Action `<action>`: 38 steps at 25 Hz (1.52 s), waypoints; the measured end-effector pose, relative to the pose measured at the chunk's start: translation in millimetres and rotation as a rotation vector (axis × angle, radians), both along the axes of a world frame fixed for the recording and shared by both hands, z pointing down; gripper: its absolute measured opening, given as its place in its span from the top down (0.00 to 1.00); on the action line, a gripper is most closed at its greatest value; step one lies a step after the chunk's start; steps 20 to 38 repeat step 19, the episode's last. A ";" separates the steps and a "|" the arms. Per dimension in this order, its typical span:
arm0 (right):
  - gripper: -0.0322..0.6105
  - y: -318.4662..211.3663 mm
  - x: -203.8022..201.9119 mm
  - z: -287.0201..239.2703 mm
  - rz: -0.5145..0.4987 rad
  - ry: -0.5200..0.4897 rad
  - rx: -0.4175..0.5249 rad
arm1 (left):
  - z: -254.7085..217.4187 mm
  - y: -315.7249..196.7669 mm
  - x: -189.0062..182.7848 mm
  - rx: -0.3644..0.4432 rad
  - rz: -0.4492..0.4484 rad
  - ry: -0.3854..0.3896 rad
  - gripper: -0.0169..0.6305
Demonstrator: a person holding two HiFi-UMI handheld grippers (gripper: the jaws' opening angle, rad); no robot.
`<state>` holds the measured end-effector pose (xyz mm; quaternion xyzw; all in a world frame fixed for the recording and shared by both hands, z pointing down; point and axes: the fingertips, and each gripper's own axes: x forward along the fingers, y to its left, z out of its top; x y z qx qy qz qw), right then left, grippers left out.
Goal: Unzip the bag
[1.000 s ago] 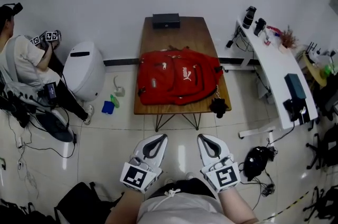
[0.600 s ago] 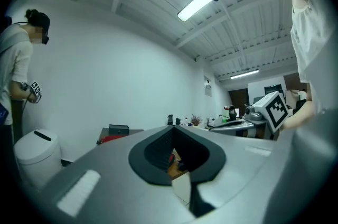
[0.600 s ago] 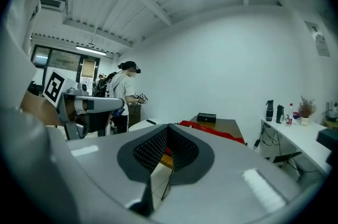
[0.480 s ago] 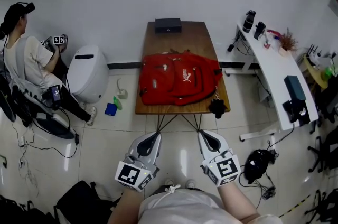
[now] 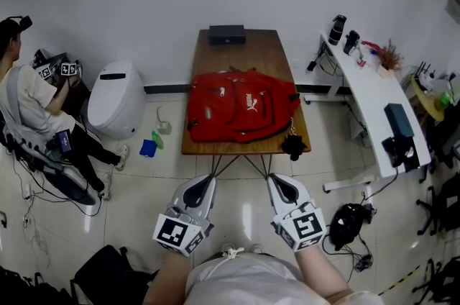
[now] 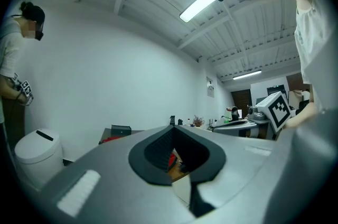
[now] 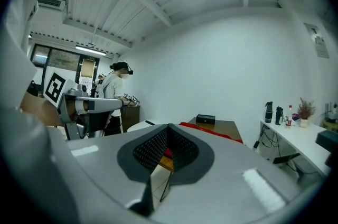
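Observation:
A red backpack (image 5: pixel 241 108) lies flat on a brown wooden table (image 5: pixel 251 52) ahead of me, its zips closed as far as I can tell. Both grippers hang close to my body, well short of the table. My left gripper (image 5: pixel 203 182) is shut with nothing in it, its tips (image 6: pixel 172 128) meeting; a sliver of the red backpack (image 6: pixel 170 158) shows through the hollow between its jaws. My right gripper (image 5: pixel 279 180) is likewise shut and empty, tips (image 7: pixel 168 126) together, and the backpack (image 7: pixel 211 132) shows just beyond them on the table.
A black box (image 5: pixel 227 34) sits at the table's far end, and a small black pouch (image 5: pixel 293 145) hangs at its front right corner. A white desk (image 5: pixel 374 91) stands right, a white bin (image 5: pixel 115 98) and a seated person (image 5: pixel 29 98) left. Black bags (image 5: pixel 348 221) lie on the floor.
Both grippers have drifted slightly lower and outward in the head view, still shut. The seated person at the left has shifted. The backpack has not moved.

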<state>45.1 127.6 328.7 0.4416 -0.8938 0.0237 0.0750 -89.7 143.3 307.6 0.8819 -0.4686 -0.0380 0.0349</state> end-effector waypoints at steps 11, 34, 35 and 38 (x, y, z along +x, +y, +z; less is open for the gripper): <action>0.94 -1.5 -4.8 -8.9 -0.011 0.010 0.042 | 2.2 -7.8 2.2 -0.016 -0.001 0.005 0.96; 0.94 -2.2 -1.5 -7.7 -0.006 0.006 0.037 | 5.1 -5.3 9.2 -0.023 0.009 0.007 0.96; 0.94 -2.2 -1.5 -7.7 -0.006 0.006 0.037 | 5.1 -5.3 9.2 -0.023 0.009 0.007 0.96; 0.94 -2.2 -1.5 -7.7 -0.006 0.006 0.037 | 5.1 -5.3 9.2 -0.023 0.009 0.007 0.96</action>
